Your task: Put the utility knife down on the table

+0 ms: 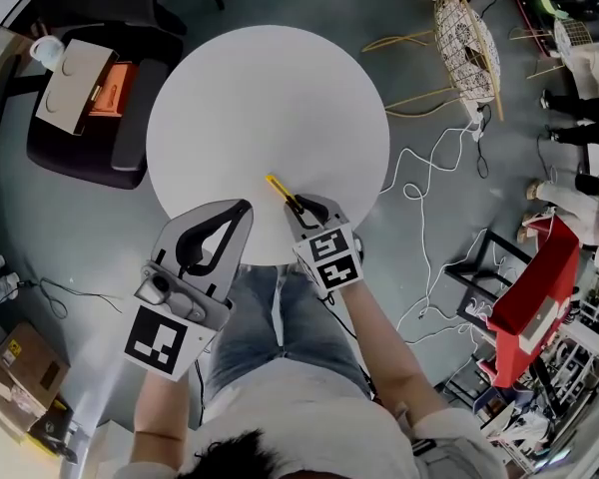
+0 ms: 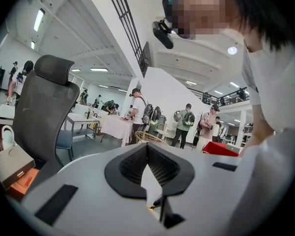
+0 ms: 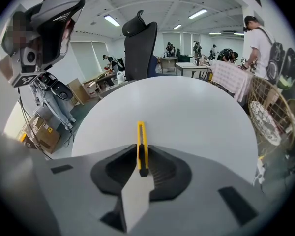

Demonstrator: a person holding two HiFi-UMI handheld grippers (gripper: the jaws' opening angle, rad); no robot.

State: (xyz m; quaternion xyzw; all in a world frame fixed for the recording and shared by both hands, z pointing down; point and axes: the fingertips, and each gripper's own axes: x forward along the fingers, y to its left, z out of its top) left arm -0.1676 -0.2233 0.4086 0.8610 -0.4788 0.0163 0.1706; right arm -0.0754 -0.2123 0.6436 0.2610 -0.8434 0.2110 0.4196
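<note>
The yellow utility knife [image 1: 279, 189] with its black slider is clamped in my right gripper [image 1: 301, 208], which is shut on its rear end. It sticks out forward over the near edge of the round white table [image 1: 270, 98]. In the right gripper view the knife [image 3: 141, 141] runs straight out from between the jaws of the right gripper [image 3: 142, 156]; whether it touches the tabletop [image 3: 187, 112] I cannot tell. My left gripper [image 1: 242, 211] hangs at the table's near left edge, shut and holding nothing. The left gripper [image 2: 147, 146] shows its jaw tips meeting in its own view.
A black office chair [image 1: 80, 98] carrying a box and an orange item stands left of the table. A wire chair [image 1: 466, 43] is at the far right, with white cables [image 1: 429, 178] on the floor, a red stand [image 1: 534, 287] and cardboard boxes [image 1: 20, 367].
</note>
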